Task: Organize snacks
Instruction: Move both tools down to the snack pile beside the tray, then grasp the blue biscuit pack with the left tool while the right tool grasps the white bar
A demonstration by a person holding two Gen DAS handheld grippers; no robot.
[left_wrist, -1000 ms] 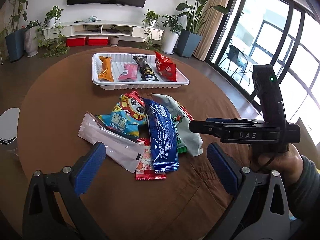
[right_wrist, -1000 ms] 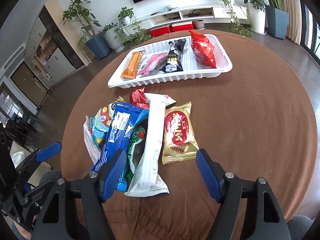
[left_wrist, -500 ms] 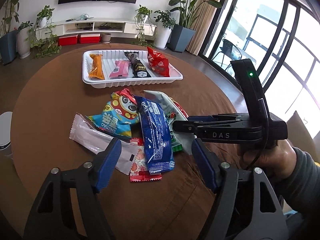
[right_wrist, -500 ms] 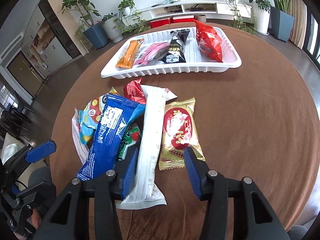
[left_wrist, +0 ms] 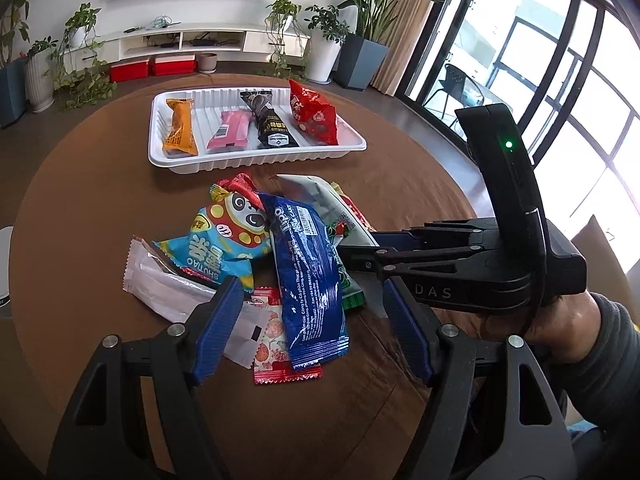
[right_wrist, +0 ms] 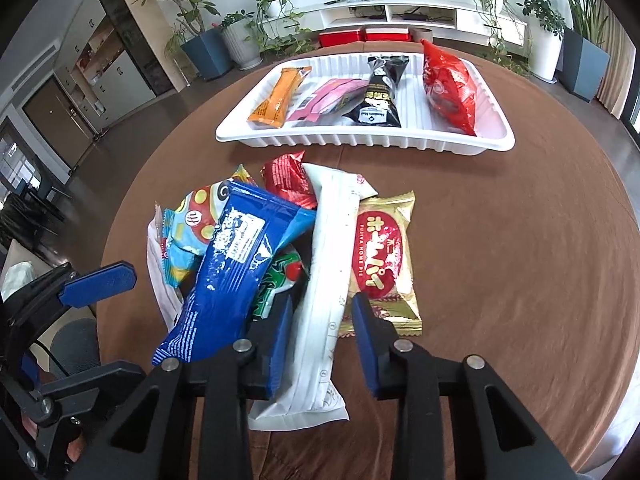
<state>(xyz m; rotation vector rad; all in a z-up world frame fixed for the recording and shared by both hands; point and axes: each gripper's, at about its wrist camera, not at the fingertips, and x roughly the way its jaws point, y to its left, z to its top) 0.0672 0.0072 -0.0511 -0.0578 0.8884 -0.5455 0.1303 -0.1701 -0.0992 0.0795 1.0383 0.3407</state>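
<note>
Two grippers angle down over a snack pile on a brown table. The right gripper is closing around a white packet, pads not yet pressing. The left gripper is closing, half open, above a blue packet. Four snacks lie in a tray beyond.

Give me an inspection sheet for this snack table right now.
Surface: round brown table, bare apart from the items below.
Job's things: white tray holding four snacks; loose pile in front, blue packet on top.
Clutter: nothing seen.
Grippers: right gripper closing around the long white packet; left gripper closing over the blue packet's near end, pads not on it.
Cables: thin black cable on the right gripper.
Surroundings: potted plants, TV shelf, large windows.
</note>
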